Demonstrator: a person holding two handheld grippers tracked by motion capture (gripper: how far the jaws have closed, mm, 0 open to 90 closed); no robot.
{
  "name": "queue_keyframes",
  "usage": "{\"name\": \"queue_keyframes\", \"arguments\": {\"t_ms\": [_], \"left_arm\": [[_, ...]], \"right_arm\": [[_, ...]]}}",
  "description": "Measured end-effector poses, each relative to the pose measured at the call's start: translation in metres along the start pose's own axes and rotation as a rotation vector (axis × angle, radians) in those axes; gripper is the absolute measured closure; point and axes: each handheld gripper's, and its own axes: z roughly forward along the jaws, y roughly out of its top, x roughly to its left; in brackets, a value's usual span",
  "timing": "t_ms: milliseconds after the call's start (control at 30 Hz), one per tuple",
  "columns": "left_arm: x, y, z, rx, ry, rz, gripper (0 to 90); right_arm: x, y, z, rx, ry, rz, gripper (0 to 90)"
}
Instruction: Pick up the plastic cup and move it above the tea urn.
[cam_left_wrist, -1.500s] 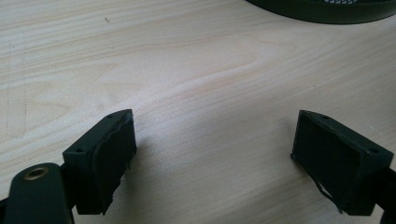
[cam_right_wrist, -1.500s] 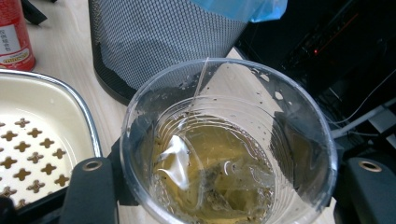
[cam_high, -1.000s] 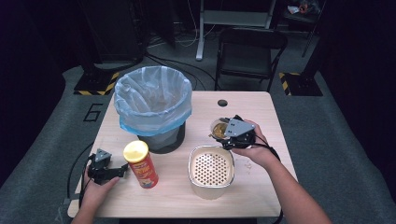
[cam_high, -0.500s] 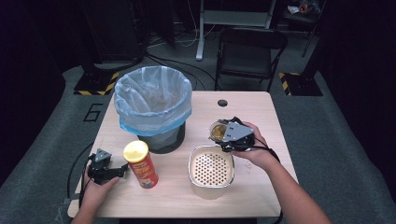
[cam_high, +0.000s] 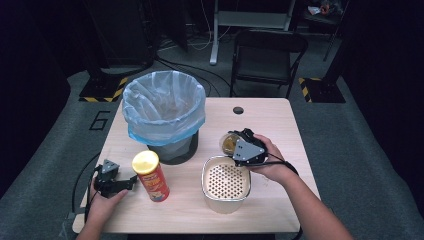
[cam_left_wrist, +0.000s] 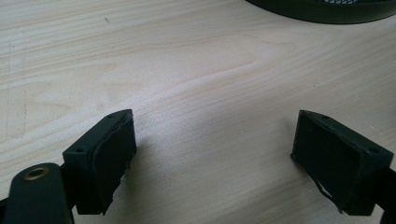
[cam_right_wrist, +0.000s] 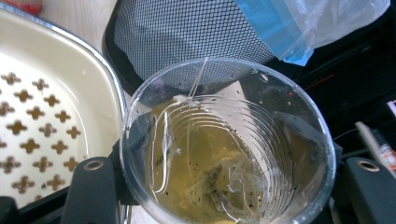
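The right gripper (cam_high: 239, 145) holds the clear plastic cup of tea (cam_right_wrist: 228, 154), jaws closed against its sides; compared with a second ago, the cup has shifted slightly toward the perforated strainer tray (cam_high: 225, 186), and stays upright beside the lined waste bin (cam_high: 164, 116); a pour into the tray is probably next. The left gripper (cam_left_wrist: 212, 154) rests wide and empty on the table (cam_left_wrist: 187, 70), unmoved, near the crisps can (cam_high: 150, 176).
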Motion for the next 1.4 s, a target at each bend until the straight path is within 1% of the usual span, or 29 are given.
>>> {"name": "queue_keyframes", "arguments": {"t_ms": [33, 100, 200, 300, 367, 433, 467, 533, 667, 700, 733, 800, 833, 867, 900, 933, 967, 1000, 1033, 1100, 1133, 1167, 1200, 1233, 1267, 1300, 1333, 1367, 1400], "left_arm": [[0.000, 0.000, 0.000, 0.000, 0.000, 0.000, 13.3], [0.000, 0.000, 0.000, 0.000, 0.000, 0.000, 13.3], [0.000, 0.000, 0.000, 0.000, 0.000, 0.000, 13.3], [0.000, 0.000, 0.000, 0.000, 0.000, 0.000, 13.3], [0.000, 0.000, 0.000, 0.000, 0.000, 0.000, 13.3], [0.000, 0.000, 0.000, 0.000, 0.000, 0.000, 13.3], [0.000, 0.000, 0.000, -0.001, 0.000, 0.000, 13.3], [0.000, 0.000, 0.000, 0.000, 0.000, 0.000, 13.3], [0.000, 0.000, 0.000, 0.000, 0.000, 0.000, 13.3], [0.000, 0.000, 0.000, 0.000, 0.000, 0.000, 13.3], [0.000, 0.000, 0.000, 0.001, 0.000, 0.000, 13.3], [0.000, 0.000, 0.000, 0.000, 0.000, 0.000, 13.3], [0.000, 0.000, 0.000, 0.000, 0.000, 0.000, 13.3], [0.000, 0.000, 0.000, 0.001, 0.000, 0.001, 13.2], [0.000, 0.000, 0.000, 0.001, 0.000, 0.001, 13.3], [0.000, 0.000, 0.000, 0.001, 0.000, 0.001, 13.3], [0.000, 0.000, 0.000, 0.000, 0.000, 0.000, 13.3], [0.000, 0.000, 0.000, -0.001, -0.001, 0.000, 13.3], [0.000, 0.000, 0.000, -0.001, -0.001, 0.000, 13.3], [0.000, 0.000, 0.000, 0.000, -0.001, 0.001, 13.3], [0.000, 0.000, 0.000, 0.000, -0.001, 0.001, 13.3], [0.000, 0.000, 0.000, 0.000, -0.001, 0.001, 13.2], [0.000, 0.000, 0.000, 0.000, -0.001, 0.002, 13.3], [0.000, 0.000, 0.000, 0.000, -0.001, 0.002, 13.3], [0.000, 0.000, 0.000, 0.000, -0.002, 0.002, 13.3], [0.000, 0.000, 0.000, 0.000, -0.002, 0.002, 13.3], [0.000, 0.000, 0.000, 0.000, -0.002, 0.002, 13.3], [0.000, 0.000, 0.000, 0.000, -0.002, 0.002, 13.3], [0.000, 0.000, 0.000, 0.000, -0.002, 0.002, 13.3]], "right_arm": [[0.001, 0.001, 0.000, 0.005, -0.006, -0.023, 33.5], [0.002, 0.001, 0.000, 0.007, -0.008, -0.035, 33.6], [0.005, 0.003, 0.000, 0.019, -0.020, -0.083, 33.7], [0.009, 0.005, 0.000, 0.018, -0.036, -0.118, 34.0], [0.011, 0.008, -0.001, 0.022, -0.048, -0.157, 34.0], [0.016, 0.012, -0.002, 0.033, -0.056, -0.216, 34.0], [0.019, 0.013, -0.003, 0.040, -0.059, -0.230, 34.2], [0.024, 0.017, -0.003, 0.056, -0.086, -0.312, 34.3], [0.038, 0.024, -0.001, 0.121, -0.153, -0.489, 35.0], [0.040, 0.025, 0.000, 0.130, -0.165, -0.515, 35.1], [0.043, 0.026, 0.000, 0.143, -0.182, -0.553, 35.3], [0.046, 0.028, 0.001, 0.163, -0.199, -0.599, 35.6], [0.049, 0.029, 0.001, 0.178, -0.218, -0.650, 35.6], [0.051, 0.030, 0.001, 0.189, -0.226, -0.678, 35.7], [0.053, 0.031, 0.002, 0.199, -0.234, -0.720, 35.7], [0.053, 0.031, 0.002, 0.199, -0.234, -0.720, 35.7], [0.055, 0.031, 0.003, 0.216, -0.236, -0.748, 35.7], [0.058, 0.032, 0.004, 0.236, -0.245, -0.818, 35.7], [0.059, 0.033, 0.004, 0.242, -0.255, -0.863, 35.7], [0.063, 0.034, 0.004, 0.258, -0.269, -0.907, 35.7], [0.064, 0.034, 0.004, 0.264, -0.279, -0.937, 35.6], [0.065, 0.036, 0.004, 0.282, -0.290, -0.982, 35.5], [0.066, 0.035, 0.005, 0.289, -0.290, -0.998, 35.5], [0.066, 0.035, 0.005, 0.289, -0.290, -0.998, 35.5], [0.069, 0.034, 0.004, 0.299, -0.305, -1.024, 35.5], [0.068, 0.036, 0.004, 0.305, -0.276, -1.048, 35.5], [0.068, 0.038, 0.003, 0.297, -0.290, -1.101, 35.4], [0.068, 0.038, 0.003, 0.297, -0.290, -1.101, 35.4], [0.069, 0.038, 0.001, 0.287, -0.317, -1.097, 35.3]]}}
